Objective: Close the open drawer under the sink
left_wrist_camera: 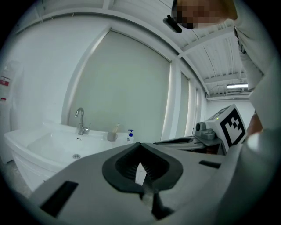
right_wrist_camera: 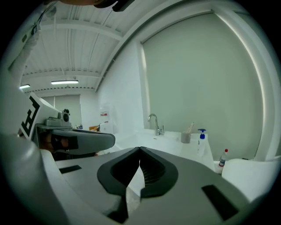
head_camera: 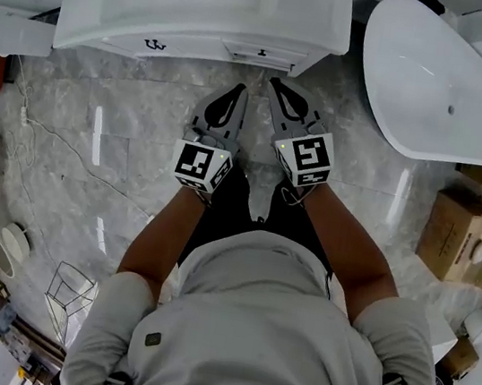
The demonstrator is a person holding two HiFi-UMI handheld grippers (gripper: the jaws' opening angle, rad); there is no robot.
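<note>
While their jaws meet, left gripper (head_camera: 236, 89) and right gripper (head_camera: 277, 84) face the sink (head_camera: 310, 12)

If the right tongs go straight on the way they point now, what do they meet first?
Most likely the white sink, near its front rim, by the tap. Nothing else shows between it and the shut right tongs; depth is hard to judge.

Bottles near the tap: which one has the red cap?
The small bottle farthest right, lower down; the pump bottle beside the cup has a blue top.
</note>
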